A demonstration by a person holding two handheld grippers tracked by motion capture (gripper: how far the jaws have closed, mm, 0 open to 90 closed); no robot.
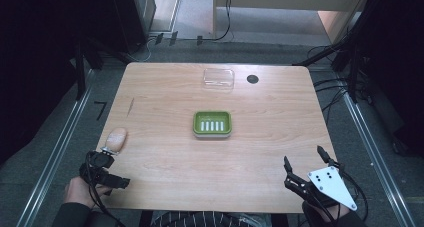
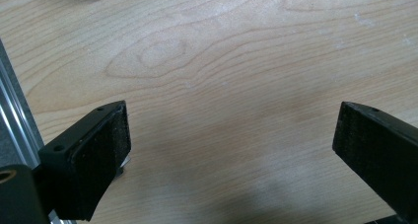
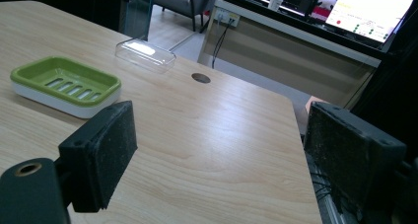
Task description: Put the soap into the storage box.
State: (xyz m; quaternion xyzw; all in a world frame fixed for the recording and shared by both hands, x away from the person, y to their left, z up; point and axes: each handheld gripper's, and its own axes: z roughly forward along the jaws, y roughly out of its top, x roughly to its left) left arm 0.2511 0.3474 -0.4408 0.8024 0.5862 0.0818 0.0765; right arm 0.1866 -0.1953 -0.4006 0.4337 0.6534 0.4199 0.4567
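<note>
- The tabletop (image 1: 170,162) is pale wood; nearly everything on it sits toward its middle and far edge, while my two grippers hang at the near corners.
- The left gripper (image 1: 111,157) is at the near left corner; in the left gripper view its jaws stand wide with bare wood between them, holding nothing.
- The right gripper (image 1: 302,159) is at the near right corner, likewise spread wide and empty; its view looks across the tabletop toward the far edge.
- The green soap dish (image 1: 212,124) sits in the middle of the tabletop, a slotted green tray in a white base; nothing lies in it.
- The clear lid (image 1: 218,79) lies near the far edge, just beside a small dark hole (image 1: 252,79) in the wood.
- The soap bar (image 1: 117,139) is what I judge I am after; it lies near the left edge, just beyond the left gripper's tips, apart from the dish; it is a rounded oval, pale peach, smooth; I cannot tell whether the tips touch it.
- To do the pickup well, I would bring the left jaws level around the bar's narrow sides, centre it, then close gently; it looks slippery, so a skewed grip may squirt it out.
</note>
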